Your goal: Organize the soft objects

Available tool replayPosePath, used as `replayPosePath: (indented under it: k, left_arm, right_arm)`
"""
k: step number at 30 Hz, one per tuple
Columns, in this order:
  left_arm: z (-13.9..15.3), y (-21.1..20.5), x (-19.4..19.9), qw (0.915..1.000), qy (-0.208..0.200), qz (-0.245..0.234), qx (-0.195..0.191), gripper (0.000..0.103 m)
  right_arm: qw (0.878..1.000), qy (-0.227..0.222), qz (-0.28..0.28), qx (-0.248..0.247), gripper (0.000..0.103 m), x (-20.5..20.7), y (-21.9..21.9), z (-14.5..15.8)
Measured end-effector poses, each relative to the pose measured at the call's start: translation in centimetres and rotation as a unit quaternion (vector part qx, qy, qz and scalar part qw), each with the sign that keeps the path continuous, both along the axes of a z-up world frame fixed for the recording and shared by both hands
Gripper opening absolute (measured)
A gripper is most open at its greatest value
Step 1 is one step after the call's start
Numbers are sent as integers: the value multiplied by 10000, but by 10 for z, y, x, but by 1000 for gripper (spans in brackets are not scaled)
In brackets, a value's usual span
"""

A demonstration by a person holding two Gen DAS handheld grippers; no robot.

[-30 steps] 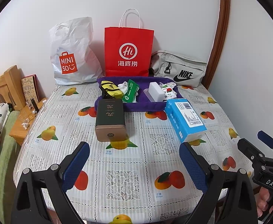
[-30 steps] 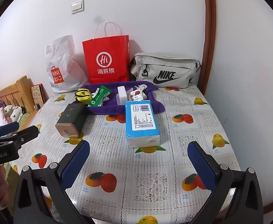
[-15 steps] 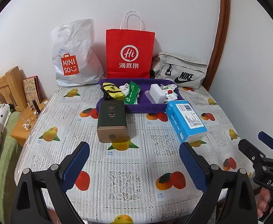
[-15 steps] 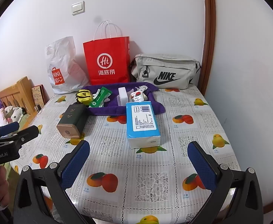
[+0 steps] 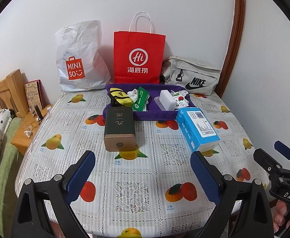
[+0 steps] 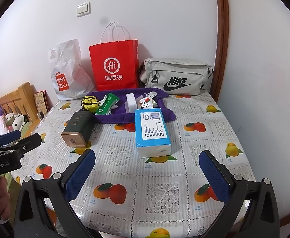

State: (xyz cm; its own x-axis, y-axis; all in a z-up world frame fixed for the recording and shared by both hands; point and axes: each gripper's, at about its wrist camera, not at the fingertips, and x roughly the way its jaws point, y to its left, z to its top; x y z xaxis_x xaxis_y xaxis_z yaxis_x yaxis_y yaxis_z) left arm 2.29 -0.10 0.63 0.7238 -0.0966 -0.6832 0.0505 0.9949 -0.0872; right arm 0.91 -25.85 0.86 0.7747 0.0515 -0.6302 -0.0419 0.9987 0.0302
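Observation:
A purple cloth tray (image 5: 154, 115) (image 6: 113, 118) sits at the back of the table, holding a yellow pouch (image 5: 119, 97) (image 6: 89, 103), a green packet (image 5: 140, 101) (image 6: 107, 104), a white block (image 5: 167, 99) (image 6: 131, 101) and a small printed packet (image 5: 181, 101) (image 6: 145, 102). In front of it lie a dark green box (image 5: 119, 128) (image 6: 76, 129) and a blue tissue pack (image 5: 197, 130) (image 6: 151, 131). My left gripper (image 5: 143, 175) hovers open over the near table edge, empty. My right gripper (image 6: 146, 174) is likewise open and empty, short of the tissue pack.
Against the wall stand a white Miniso bag (image 5: 79, 59), a red paper bag (image 5: 139, 57) and a grey Nike bag (image 5: 192, 77). The fruit-print tablecloth (image 5: 137, 178) covers the table. A wooden headboard (image 5: 4, 93) and bedding lie to the left.
Both views have drifted slightly back and up from the table. Nothing on the table has moved, and both grippers stay open.

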Motion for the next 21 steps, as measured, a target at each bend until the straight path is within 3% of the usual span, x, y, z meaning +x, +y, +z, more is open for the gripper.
replayPosePath:
  k: [21]
  left_arm:
    - [-2,-2,2,10000,-20,8,-49,97]
  right_arm:
    - [10000,21,-14,62,103,1,1,-2]
